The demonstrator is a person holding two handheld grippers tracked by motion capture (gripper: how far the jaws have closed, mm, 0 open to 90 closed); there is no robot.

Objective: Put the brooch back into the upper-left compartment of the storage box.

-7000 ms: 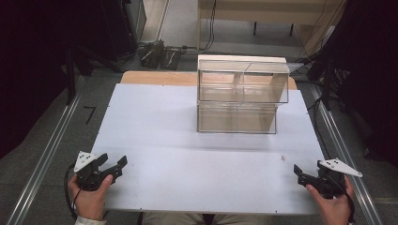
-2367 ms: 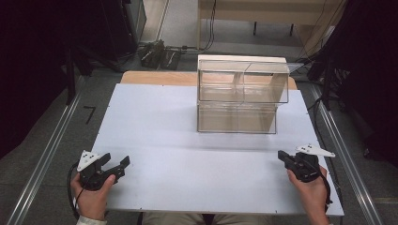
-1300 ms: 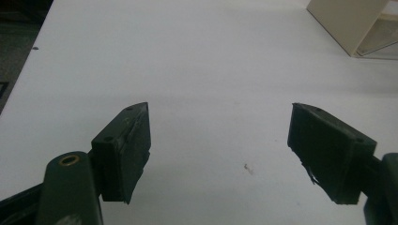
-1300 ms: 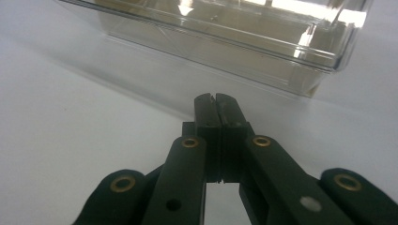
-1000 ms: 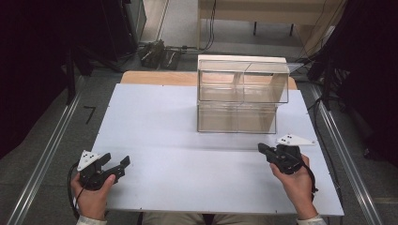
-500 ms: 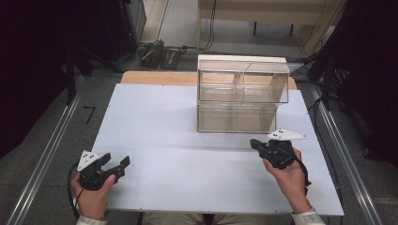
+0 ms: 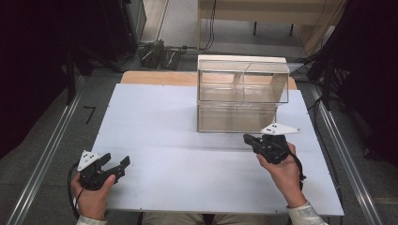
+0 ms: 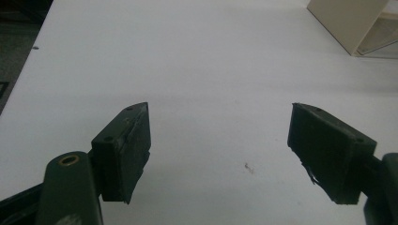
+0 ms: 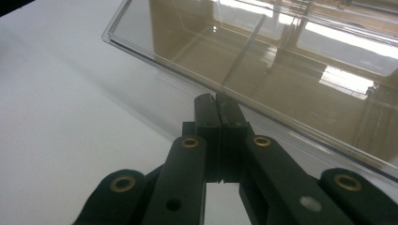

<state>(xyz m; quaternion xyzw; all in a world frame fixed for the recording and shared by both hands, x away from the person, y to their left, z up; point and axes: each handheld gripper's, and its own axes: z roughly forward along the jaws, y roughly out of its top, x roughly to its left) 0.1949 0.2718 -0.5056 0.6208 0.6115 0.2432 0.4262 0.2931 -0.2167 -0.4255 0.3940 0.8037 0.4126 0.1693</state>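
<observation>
Clear plastic, 2 tiers of it: the stacked bin unit (image 7: pixel 242 96) stands at the far middle of the white desk (image 7: pixel 164 140), its long axis running left to right, each tier split by a divider into 2 compartments that look empty. The right hand-held gripper (image 7: pixel 248 139) sits just in front of the lower tier's right half, jaws pressed together on nothing, tip aimed at the lower front panel. It is much the nearer one. The left hand-held gripper (image 7: pixel 123 164) rests at the near-left corner, jaws wide apart, well away.
</observation>
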